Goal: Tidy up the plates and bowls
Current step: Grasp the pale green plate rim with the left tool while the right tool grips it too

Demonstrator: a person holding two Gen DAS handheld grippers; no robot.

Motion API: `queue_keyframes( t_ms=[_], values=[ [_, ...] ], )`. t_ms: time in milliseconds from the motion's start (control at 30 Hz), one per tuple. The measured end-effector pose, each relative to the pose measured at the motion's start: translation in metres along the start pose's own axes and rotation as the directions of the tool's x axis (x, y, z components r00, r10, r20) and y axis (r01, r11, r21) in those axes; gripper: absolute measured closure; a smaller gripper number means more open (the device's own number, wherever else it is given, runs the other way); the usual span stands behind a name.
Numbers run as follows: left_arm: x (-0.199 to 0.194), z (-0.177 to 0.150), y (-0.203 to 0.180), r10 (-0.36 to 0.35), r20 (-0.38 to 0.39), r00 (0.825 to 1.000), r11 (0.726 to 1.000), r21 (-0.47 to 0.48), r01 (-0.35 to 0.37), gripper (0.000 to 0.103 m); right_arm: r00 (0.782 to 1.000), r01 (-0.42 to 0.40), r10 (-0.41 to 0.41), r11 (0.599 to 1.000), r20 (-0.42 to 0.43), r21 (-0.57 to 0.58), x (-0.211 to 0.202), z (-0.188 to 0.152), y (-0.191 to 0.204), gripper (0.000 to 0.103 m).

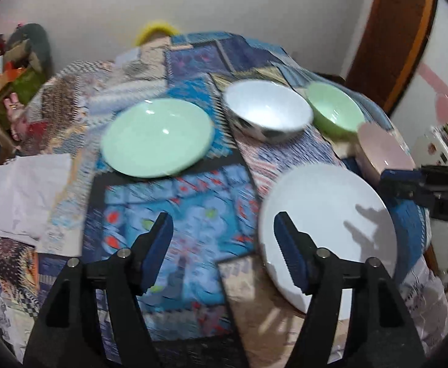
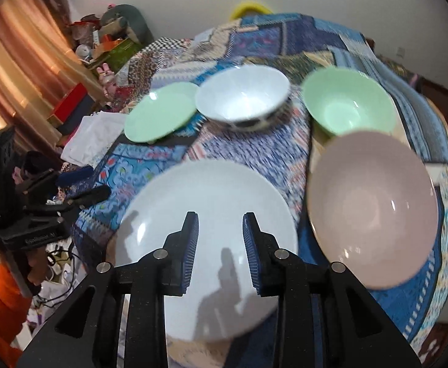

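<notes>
On the patchwork-covered table lie a white plate [image 1: 328, 230] [image 2: 205, 245], a green plate [image 1: 158, 136] [image 2: 159, 112], a white bowl with dark pattern [image 1: 267, 112] [image 2: 242, 96], a green bowl [image 1: 336, 112] [image 2: 346, 104] and a pink bowl [image 1: 383, 150] [image 2: 371, 208]. My left gripper [image 1: 224, 239] is open and empty above the cloth, just left of the white plate. My right gripper [image 2: 221, 236] is open and empty, hovering over the white plate; it also shows at the right edge of the left wrist view [image 1: 423, 181].
White paper [image 1: 24, 196] lies at the table's left edge. A cluttered shelf with boxes and toys [image 2: 101, 43] stands at the far left beside a curtain. A yellow object [image 2: 248, 9] sits behind the table. A wooden door [image 1: 392, 36] is at the right.
</notes>
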State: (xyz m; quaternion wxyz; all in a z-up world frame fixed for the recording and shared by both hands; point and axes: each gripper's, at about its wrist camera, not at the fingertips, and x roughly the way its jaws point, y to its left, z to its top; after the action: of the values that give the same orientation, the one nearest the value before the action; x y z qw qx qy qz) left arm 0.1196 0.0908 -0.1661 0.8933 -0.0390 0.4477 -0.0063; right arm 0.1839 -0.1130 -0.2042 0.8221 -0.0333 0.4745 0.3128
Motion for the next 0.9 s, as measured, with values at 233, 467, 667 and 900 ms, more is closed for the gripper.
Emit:
queue_keyframes(
  t_ms=[233,467,667,900],
  values=[
    [-0.007,0.017,0.047,0.085,0.070,0.994,0.995,-0.051,-0.082,0.019,1.000,0.020,-0.018,0.996,0.025,-0.082,0.023,0.030,0.025,0.062],
    [0.015,0.033,0.096,0.134,0.062,0.989,0.988,-0.084,-0.129,0.019,1.000,-0.024,0.023,0.995,-0.010,-0.094,0.064,0.063,0.047,0.061],
    [0.050,0.049,0.131,0.096,0.022,0.995,0.990,-0.102,-0.093,0.019,0.997,-0.067,0.063,0.994,-0.050,-0.081,0.103,0.084,0.060,0.061],
    [0.081,0.069,0.166,0.070,0.033,0.997,0.992,-0.109,-0.066,0.022,0.994,-0.063,0.059,0.997,-0.091,-0.036,0.142,0.102,0.062,0.061]
  ],
)
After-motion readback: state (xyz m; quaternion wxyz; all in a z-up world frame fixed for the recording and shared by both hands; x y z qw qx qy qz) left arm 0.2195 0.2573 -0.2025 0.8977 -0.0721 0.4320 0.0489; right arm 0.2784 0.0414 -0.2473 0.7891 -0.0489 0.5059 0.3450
